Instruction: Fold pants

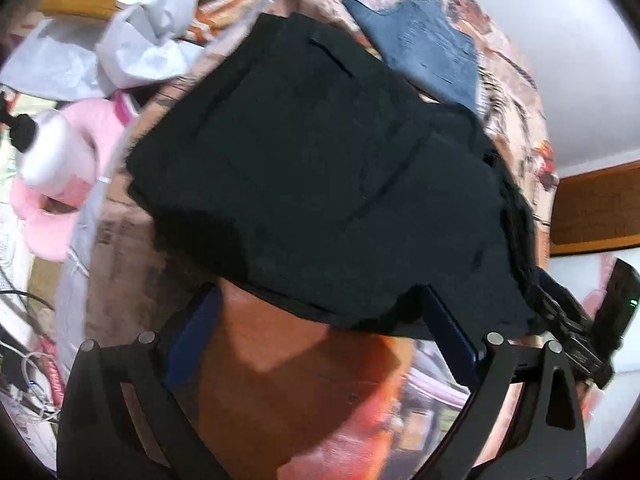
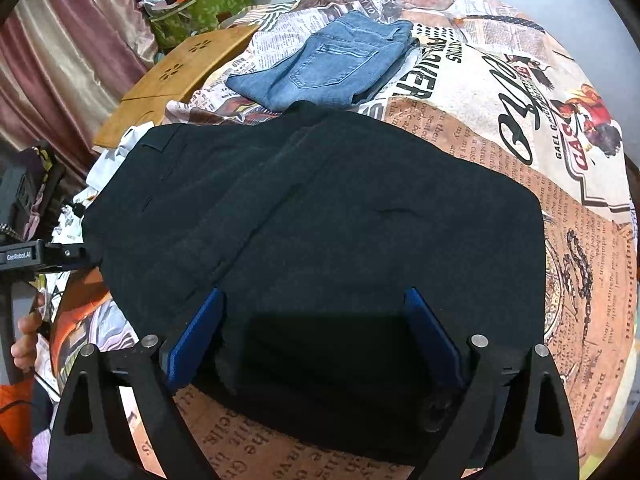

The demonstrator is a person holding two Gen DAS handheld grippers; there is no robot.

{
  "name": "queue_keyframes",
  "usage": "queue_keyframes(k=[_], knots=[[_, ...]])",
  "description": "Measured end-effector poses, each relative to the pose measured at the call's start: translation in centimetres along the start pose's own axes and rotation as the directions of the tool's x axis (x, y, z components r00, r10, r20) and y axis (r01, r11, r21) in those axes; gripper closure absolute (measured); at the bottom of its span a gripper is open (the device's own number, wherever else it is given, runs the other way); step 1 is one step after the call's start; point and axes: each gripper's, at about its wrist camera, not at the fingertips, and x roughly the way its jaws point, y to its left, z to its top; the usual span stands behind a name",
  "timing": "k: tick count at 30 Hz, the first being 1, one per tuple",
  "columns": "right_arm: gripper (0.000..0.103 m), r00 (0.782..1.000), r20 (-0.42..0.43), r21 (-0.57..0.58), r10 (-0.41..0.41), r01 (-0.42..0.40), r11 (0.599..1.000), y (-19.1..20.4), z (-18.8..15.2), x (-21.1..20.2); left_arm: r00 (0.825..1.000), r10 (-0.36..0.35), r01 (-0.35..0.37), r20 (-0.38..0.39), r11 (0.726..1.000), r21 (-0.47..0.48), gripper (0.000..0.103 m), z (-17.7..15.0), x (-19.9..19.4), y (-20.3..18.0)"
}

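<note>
Left wrist: black pants hide tongs tips.

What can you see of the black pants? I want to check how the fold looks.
The black pants lie folded into a broad, flat stack on the newspaper-print bedspread. The matte dark cloth shows a long seam and a pocket slit. Their near edge sits between the open blue fingers of both tongs, right and left. Folded blue jeans lie just beyond.

Lighting: soft, even daylight is filling both views. Left wrist view is smearing with motion blur. Right wrist view is staying sharp; printed cover is reading clearly. Black pants are swallowing detail; fisheye edges are bending, darkening.
</note>
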Motion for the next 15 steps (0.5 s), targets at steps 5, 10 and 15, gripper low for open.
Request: queue_keyframes(k=[5,10,15], knots=[[0.006,1.0,0.0,-0.007,0.007,-0.007,1.0,0.2,0.0,0.2,0.985,-0.17,0.166,-0.034,0.981,-0.101,0.001,0.9,1.4,1.0],[0.005,1.0,0.004,-0.002,0.018,-0.018,1.0,0.1,-0.1,0.2,0.993,-0.121,0.119,-0.008,0.985,-0.126,0.001,3.5,2.8,0.8],[0.004,1.0,0.007,-0.006,0.026,-0.026,1.0,0.2,-0.3,0.3,0.984,0.149,-0.148,0.098,0.989,-0.021,0.033,4.6,2.9,-1.1]])
